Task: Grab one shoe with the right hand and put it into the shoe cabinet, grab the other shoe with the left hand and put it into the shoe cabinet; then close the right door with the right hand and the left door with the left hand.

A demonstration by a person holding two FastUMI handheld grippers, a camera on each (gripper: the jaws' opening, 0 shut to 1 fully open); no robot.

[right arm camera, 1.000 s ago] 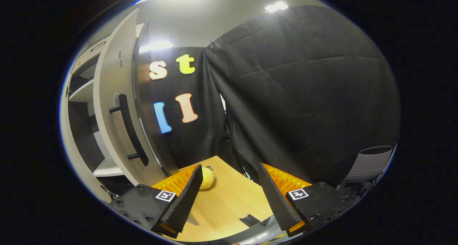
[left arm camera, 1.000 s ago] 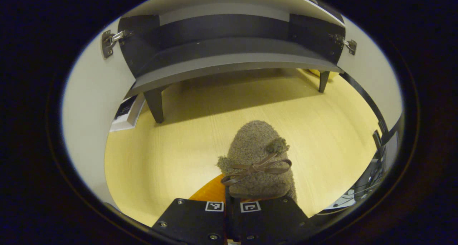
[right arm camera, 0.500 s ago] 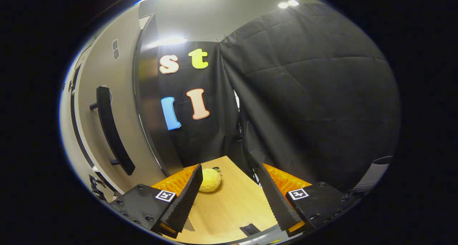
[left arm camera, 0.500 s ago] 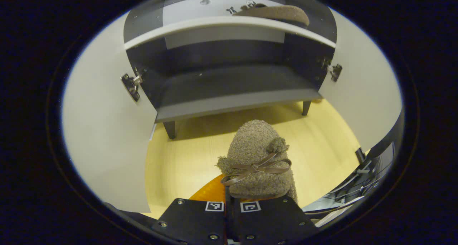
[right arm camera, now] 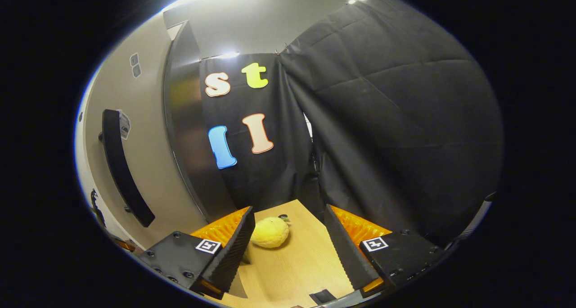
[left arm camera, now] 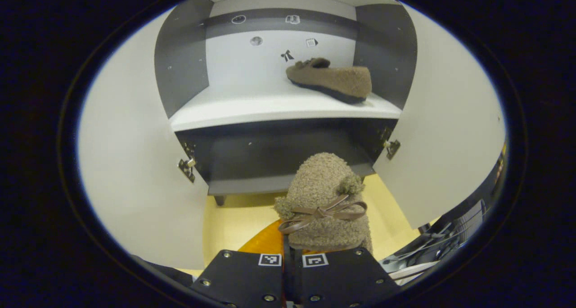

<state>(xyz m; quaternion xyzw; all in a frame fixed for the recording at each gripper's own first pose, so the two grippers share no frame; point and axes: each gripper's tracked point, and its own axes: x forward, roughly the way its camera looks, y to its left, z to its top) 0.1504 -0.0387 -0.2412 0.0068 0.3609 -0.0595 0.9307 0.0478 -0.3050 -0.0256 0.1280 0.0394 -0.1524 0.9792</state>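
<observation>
In the left gripper view we see our left gripper [left arm camera: 292, 254] with its two fingers pressed together on the heel end of a fuzzy brown shoe [left arm camera: 325, 200], which has a ribbon bow across its top. The shoe hangs in front of the shoe cabinet [left arm camera: 288, 112], toe pointing at the cabinet's dark lower compartment. Both cabinet doors stand wide open: the left door [left arm camera: 135, 164] swung out on one side of the cabinet, the right door [left arm camera: 445, 132] on the other. The other shoe [left arm camera: 330, 79] already lies on the cabinet's white upper shelf, toward the right-door side, turned sideways. Below the cabinet we see the pale wooden floor [left arm camera: 234, 218].

In the right gripper view our right gripper [right arm camera: 288, 249] has its fingers spread apart, holding nothing. It sits beside the cabinet, past the outer face of the right door [right arm camera: 148, 164] with its long black handle [right arm camera: 121, 168]. A yellow plush thing [right arm camera: 270, 232] lies on the wood between the fingers, farther off.
</observation>
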